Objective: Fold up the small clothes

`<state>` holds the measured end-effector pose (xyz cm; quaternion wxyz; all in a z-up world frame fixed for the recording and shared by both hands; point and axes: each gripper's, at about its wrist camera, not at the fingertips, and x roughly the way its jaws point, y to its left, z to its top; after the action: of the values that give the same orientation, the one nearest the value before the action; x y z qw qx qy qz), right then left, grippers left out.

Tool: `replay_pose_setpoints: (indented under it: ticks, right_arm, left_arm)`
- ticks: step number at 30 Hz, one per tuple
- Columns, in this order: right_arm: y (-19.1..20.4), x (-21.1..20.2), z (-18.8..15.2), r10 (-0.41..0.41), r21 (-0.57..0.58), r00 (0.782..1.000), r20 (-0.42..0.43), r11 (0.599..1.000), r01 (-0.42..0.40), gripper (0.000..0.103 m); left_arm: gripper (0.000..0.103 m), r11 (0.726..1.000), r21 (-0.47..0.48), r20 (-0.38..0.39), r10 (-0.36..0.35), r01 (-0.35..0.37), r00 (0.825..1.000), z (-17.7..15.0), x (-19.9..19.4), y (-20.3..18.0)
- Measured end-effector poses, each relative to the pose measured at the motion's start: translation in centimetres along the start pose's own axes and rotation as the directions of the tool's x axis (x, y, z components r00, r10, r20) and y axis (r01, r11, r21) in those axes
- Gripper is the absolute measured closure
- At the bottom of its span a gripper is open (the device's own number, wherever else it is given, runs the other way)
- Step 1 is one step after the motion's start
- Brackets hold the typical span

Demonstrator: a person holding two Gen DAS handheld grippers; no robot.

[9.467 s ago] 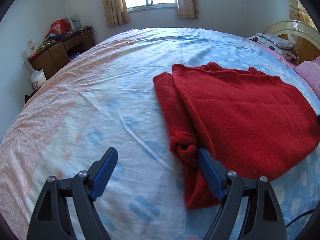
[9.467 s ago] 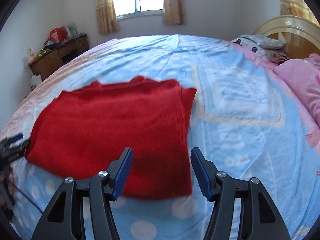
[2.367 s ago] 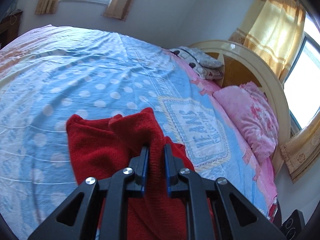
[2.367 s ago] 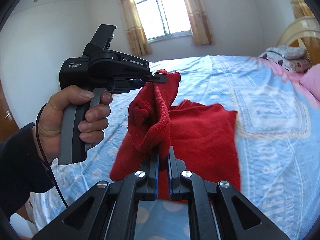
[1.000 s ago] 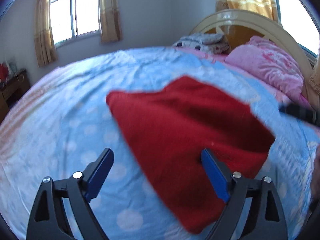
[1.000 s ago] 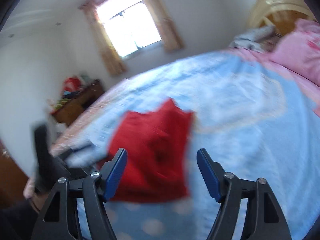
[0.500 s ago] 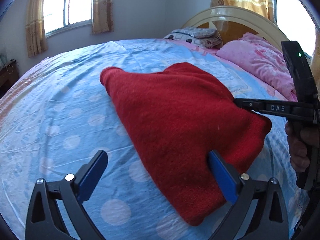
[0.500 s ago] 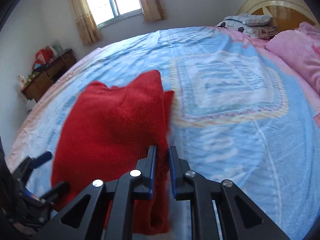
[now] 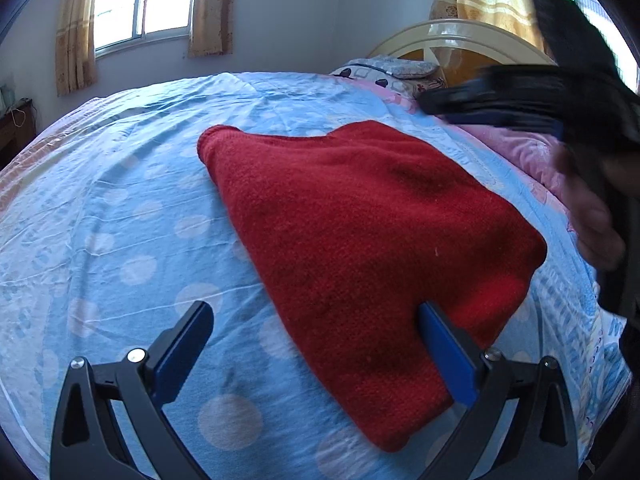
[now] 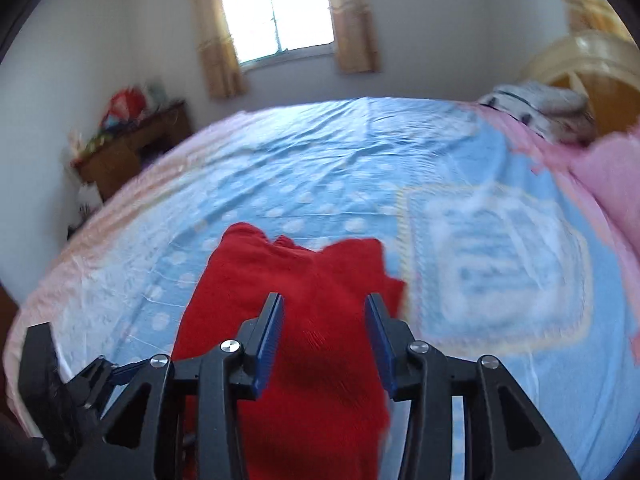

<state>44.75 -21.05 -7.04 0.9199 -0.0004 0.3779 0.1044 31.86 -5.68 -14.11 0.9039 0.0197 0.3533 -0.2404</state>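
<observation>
Two sets of black tongs with blue pads work over one red knitted garment (image 9: 360, 224), which lies folded into a thick, roughly triangular bundle on the bed's pale blue sheet with white dots (image 9: 120, 216). The left tongs (image 9: 316, 344) stand at their widest; the bundle's near corner lies in the gap, and the right-hand pad sits against or just beside the cloth's edge, though whether it touches I cannot tell. The left-hand pad hangs over bare sheet, clear of the cloth. The right tongs (image 10: 324, 336) have just been opening and now stand partly apart, with the red knit showing between the pads but not pinched by them. In the left wrist view the right tongs appear blurred at the upper right, past the bundle's far edge, with the person's hand (image 9: 592, 216) wrapped on the grip. Beyond the bundle, a pink pillow (image 10: 608, 176) and a cream curved headboard (image 9: 460, 36) lie at the bed's head; a brown wooden desk (image 10: 132, 152) stands by the wall under the curtained window (image 10: 276, 12).
</observation>
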Motion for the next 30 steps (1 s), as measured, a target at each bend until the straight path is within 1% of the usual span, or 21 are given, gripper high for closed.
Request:
replay_pose_setpoints:
  ticks: [1,2,4,5,6,7,8,10,12,14,17,18,19,21,23,25,26,27,28,29,30]
  right_arm:
    - [0.3,1.7,0.4,-0.06,-0.035,0.997,-0.045,0.998,0.059,0.06]
    - [0.5,2.7,0.5,-0.117,-0.057,0.991,-0.065,0.992,0.114,0.06]
    - [-0.1,5.8,0.3,-0.278,-0.111,0.951,-0.137,0.958,0.264,0.06]
    - [-0.9,6.3,0.1,-0.264,-0.09,0.953,-0.147,0.963,0.253,0.06]
    - [-1.9,6.4,-0.2,-0.199,-0.032,0.968,-0.154,0.98,0.197,0.064]
    - [-2.8,6.1,-0.6,-0.118,0.031,0.98,-0.161,0.992,0.124,0.081]
    - [-3.2,5.8,-0.8,-0.095,0.053,0.984,-0.153,0.993,0.105,0.083]
    - [-3.1,4.7,-1.3,-0.112,0.031,0.987,-0.115,0.993,0.116,0.09]
    - [-2.7,3.6,-1.8,-0.154,0.001,0.985,-0.072,0.988,0.154,0.092]
    - [-3.3,3.7,-2.2,-0.172,0.015,0.983,-0.056,0.985,0.173,0.092]
    - [-4.2,5.3,-2.5,-0.142,0.038,0.985,-0.096,0.989,0.146,0.091]
    - [-4.2,5.1,-2.4,-0.149,0.039,0.985,-0.084,0.987,0.153,0.088]
    - [-4.2,4.9,-2.3,-0.153,0.042,0.985,-0.076,0.987,0.157,0.079]
    - [-3.7,3.4,-2.2,-0.151,0.041,0.988,-0.045,0.987,0.153,0.075]
    - [-2.8,1.2,-2.2,-0.142,0.025,0.989,0.041,0.99,0.141,0.075]
    - [-1.3,-1.3,-2.6,-0.107,-0.019,0.986,0.129,0.994,0.11,0.075]
    - [-0.2,-2.3,-2.8,-0.048,-0.052,0.987,0.153,0.997,0.057,0.074]
    - [0.5,-2.6,-3.0,-0.006,-0.075,0.988,0.153,0.997,0.017,0.072]
    - [1.3,-2.8,-3.2,0.037,-0.104,0.99,0.139,0.994,-0.022,0.067]
    - [2.1,-2.5,-3.4,0.06,-0.132,0.992,0.111,0.99,-0.045,0.065]
    - [2.7,-2.0,-3.7,0.061,-0.152,0.995,0.082,0.987,-0.048,0.064]
  left_arm:
    - [0.0,1.0,0.0,0.002,0.002,-0.002,1.0,0.0,0.0,0.0]
    - [0.0,1.0,-0.001,0.004,0.004,-0.004,1.0,0.0,-0.1,0.0]
    - [0.0,1.0,-0.001,0.009,0.006,-0.006,1.0,-0.1,-0.2,-0.1]
    - [0.0,1.0,-0.001,0.007,0.006,-0.006,1.0,-0.1,-0.2,-0.1]
    - [0.0,1.0,0.0,0.004,0.006,-0.006,1.0,-0.1,-0.1,0.0]
    - [0.0,1.0,0.0,-0.001,0.002,-0.002,1.0,-0.1,-0.1,-0.1]
    - [0.0,1.0,-0.002,-0.004,-0.002,0.002,1.0,-0.1,0.0,0.0]
    - [0.0,1.0,-0.006,-0.01,-0.016,0.016,1.0,0.0,0.1,0.1]
    - [0.0,1.0,-0.006,-0.015,-0.026,0.026,1.0,0.0,0.2,0.2]
    - [0.0,1.0,0.0,-0.021,-0.031,0.031,0.999,0.1,0.3,0.2]
    - [0.0,1.0,0.015,-0.039,-0.014,0.015,0.999,0.1,0.6,-0.2]
    - [0.0,1.0,0.019,-0.042,-0.008,0.009,0.999,0.1,0.7,-0.2]
    - [0.0,1.0,0.022,-0.045,-0.003,0.004,0.999,0.1,0.7,-0.3]
    - [0.0,1.0,0.023,-0.05,-0.003,0.004,0.999,0.2,0.9,-0.4]
    - [0.0,1.0,0.018,-0.05,-0.005,0.006,0.999,0.2,1.0,-0.2]
    - [0.0,1.0,0.015,-0.052,-0.007,0.008,0.999,0.3,1.1,-0.3]
    - [0.0,1.0,0.015,-0.053,-0.007,0.007,0.999,0.3,1.1,-0.4]
    - [0.0,1.0,0.016,-0.054,-0.006,0.007,0.999,0.3,1.2,-0.5]
    - [0.0,1.0,0.017,-0.054,-0.004,0.005,0.999,0.3,1.2,-0.5]
    - [0.0,1.0,0.018,-0.054,-0.003,0.004,0.999,0.3,1.2,-0.5]
    - [0.0,1.0,0.018,-0.054,-0.002,0.003,0.999,0.3,1.2,-0.5]
